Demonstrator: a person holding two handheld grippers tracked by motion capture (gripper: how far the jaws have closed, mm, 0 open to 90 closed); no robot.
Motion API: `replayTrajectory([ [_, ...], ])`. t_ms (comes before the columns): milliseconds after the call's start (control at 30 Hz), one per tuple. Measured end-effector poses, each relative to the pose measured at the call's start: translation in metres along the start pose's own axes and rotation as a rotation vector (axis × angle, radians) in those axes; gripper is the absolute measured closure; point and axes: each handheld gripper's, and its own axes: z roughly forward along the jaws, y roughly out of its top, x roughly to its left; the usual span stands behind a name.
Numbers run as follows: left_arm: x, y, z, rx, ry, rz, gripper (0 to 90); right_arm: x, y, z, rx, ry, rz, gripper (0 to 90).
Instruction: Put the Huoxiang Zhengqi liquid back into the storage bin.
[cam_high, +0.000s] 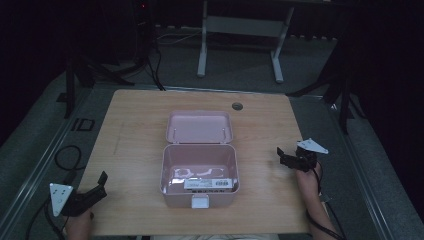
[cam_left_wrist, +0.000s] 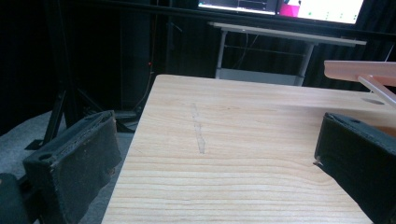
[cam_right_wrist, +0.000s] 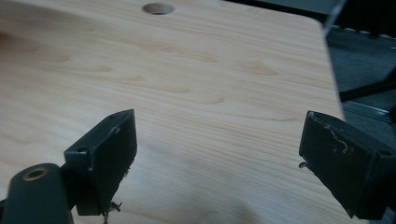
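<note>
Both pairs of jaws stood wide apart with nothing between them but bare wood. The left gripper (cam_high: 100, 183) sat near the table's near left corner, angled toward the middle, its grey plate (cam_high: 59, 198) trailing behind over the person's hand. The right gripper (cam_high: 283, 155) hovered near the right edge, about level with the box's hinge, its jaws turned toward the box, and through its own camera I saw only tabletop between its fingers (cam_right_wrist: 105, 158).

The pink box (cam_high: 199, 172) sat in the middle of the table (cam_high: 130, 125), well apart from either gripper. Its lid (cam_high: 199, 127) lay swung back flat behind it, and inside, toward the front wall, rested a flat pack with a white label (cam_high: 207, 184); I could not read what it was. A white latch (cam_high: 200, 201) showed at the front.

To my eye the box was already open and something already lay in it, so what remained seemed to be either taking that pack out or folding the lid over and fastening the latch. Neither gripper had yet begun on it.

Little stood in the way. The tabletop around the box was bare save for a cable hole (cam_high: 237, 106) near the far edge. Beyond the table a white desk frame (cam_high: 240, 30) stood on the dim floor, and loose cables (cam_high: 67, 157) lay beside the left edge.
</note>
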Motion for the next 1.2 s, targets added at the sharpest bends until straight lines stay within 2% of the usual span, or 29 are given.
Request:
replayTrajectory([
  [100,0.000,0.000,0.000,0.002,0.000,0.001,0.2,-0.001,-0.002,-0.002,-0.020,-0.044,0.004,11.1],
  [300,0.000,0.000,0.000,0.001,-0.001,0.000,0.2,-0.004,-0.003,-0.004,-0.044,-0.092,0.020,11.1],
  [533,0.000,0.000,0.000,0.001,-0.003,0.000,0.2,-0.009,-0.004,-0.014,-0.124,-0.151,0.068,11.1],
  [633,0.000,0.000,0.000,0.001,-0.003,0.000,0.2,-0.014,-0.006,-0.017,-0.157,-0.136,0.100,11.2],
  [800,0.000,0.000,0.000,0.000,-0.004,-0.001,0.2,-0.017,-0.007,-0.018,-0.168,-0.133,0.134,13.8],
  [1200,0.001,0.000,0.000,-0.001,-0.007,-0.005,0.2,-0.019,-0.007,-0.019,-0.178,-0.102,0.145,13.7],
])
